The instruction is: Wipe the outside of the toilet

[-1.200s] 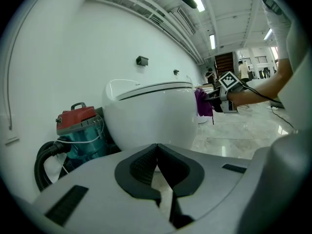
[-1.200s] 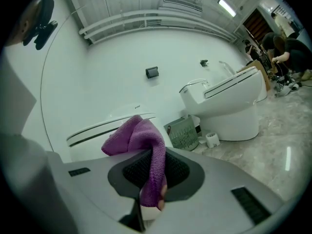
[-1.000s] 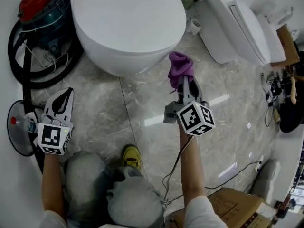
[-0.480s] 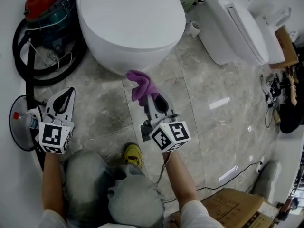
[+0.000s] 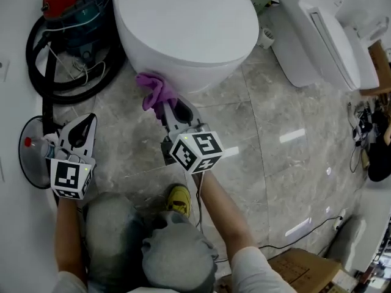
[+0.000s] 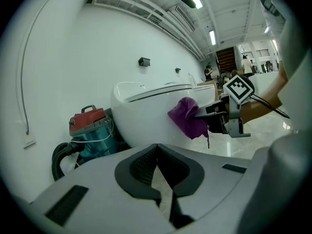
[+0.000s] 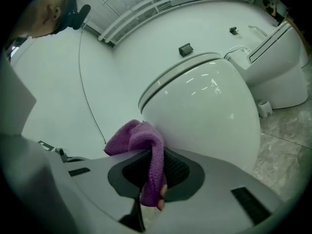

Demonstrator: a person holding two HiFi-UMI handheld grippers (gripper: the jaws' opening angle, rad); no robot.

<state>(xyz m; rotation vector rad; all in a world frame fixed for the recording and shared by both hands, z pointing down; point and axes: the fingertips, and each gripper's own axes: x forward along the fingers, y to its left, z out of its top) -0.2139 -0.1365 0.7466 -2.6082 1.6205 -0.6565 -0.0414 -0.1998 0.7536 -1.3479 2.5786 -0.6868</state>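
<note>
- We have the toilet (image 5: pixel 183 29) ahead of us, with the vacuum cleaner (image 5: pixel 70 17) just beside it on the left.
- Our right gripper (image 5: pixel 166 107) holds the cloth (image 5: pixel 153 89) against the bowl's lower front-left wall.
- Our left gripper (image 5: pixel 82 124) hangs well left, apart from the toilet.
- A second toilet (image 5: pixel 324 35) stands to the right.

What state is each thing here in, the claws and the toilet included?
toilet: lid closed.
purple cloth: bunched, clamped in the right claw, against the toilet's side.
right claw: shut on the purple cloth.
left claw: shut, holding nothing.
vacuum cleaner: upright by the wall, hose coiled on the floor.
</note>
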